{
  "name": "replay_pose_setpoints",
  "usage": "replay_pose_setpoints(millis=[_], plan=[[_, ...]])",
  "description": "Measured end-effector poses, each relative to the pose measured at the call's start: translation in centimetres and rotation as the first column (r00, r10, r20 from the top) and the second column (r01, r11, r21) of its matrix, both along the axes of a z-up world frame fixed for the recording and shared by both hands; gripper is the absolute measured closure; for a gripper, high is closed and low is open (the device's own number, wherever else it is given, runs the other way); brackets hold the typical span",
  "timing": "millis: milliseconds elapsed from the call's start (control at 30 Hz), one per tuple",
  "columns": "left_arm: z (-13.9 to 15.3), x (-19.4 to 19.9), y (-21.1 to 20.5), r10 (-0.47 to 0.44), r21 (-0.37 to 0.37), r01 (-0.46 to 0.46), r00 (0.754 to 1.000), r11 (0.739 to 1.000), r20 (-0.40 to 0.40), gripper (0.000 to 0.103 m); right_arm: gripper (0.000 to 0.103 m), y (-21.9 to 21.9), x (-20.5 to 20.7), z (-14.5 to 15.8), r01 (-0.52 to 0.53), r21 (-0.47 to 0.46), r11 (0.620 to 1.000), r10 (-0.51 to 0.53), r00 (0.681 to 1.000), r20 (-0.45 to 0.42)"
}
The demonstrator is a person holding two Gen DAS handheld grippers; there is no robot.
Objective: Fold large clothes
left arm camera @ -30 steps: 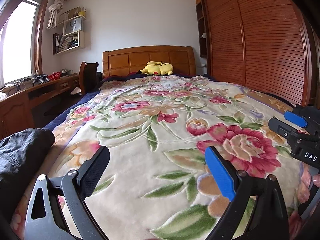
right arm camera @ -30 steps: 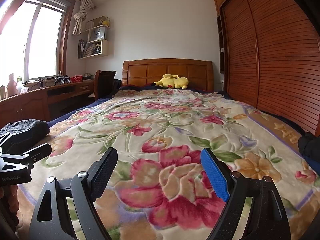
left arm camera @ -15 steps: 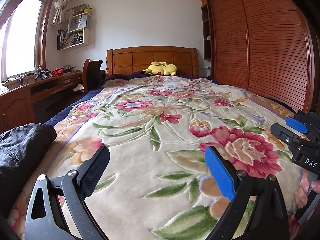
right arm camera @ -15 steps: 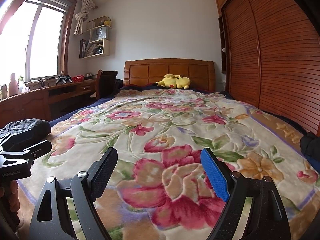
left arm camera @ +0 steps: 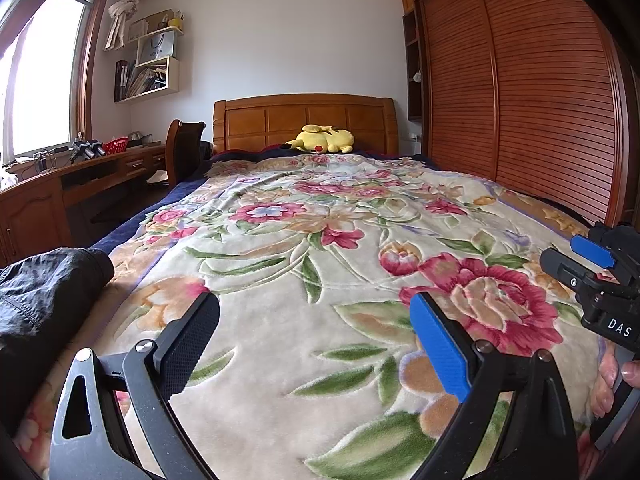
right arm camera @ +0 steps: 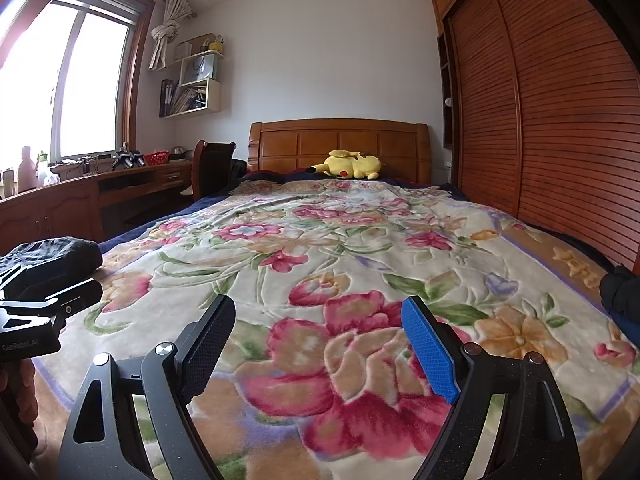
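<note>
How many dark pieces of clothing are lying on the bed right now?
2. One dark garment is bunched at the left edge of the floral blanket; another dark bundle sits at the right edge, partly cut off. More could be out of view.

"DAS" shows in white on the right hand-held gripper (left arm camera: 592, 264), "GenRobot.AI" on the left hand-held gripper (right arm camera: 44, 304), and "HONOR" on a shelf bag (left arm camera: 157, 46).
</note>
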State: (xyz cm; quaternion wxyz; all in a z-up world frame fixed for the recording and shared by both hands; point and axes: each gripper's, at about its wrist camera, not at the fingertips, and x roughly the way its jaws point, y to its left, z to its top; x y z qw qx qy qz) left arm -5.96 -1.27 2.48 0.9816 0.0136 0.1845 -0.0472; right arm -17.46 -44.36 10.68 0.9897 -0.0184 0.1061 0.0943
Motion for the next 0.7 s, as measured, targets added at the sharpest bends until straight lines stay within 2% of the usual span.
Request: replay_pose_setpoints(millis=[700], plan=[[0.35, -0.13, 0.23, 0.001, -0.001, -0.001, 1.000, 1.000, 0.009, 0.007, 0.017, -0.15, 0.21, -0.03, 0.005, -0.003, 1.000, -0.005, 1.000, 0.005]])
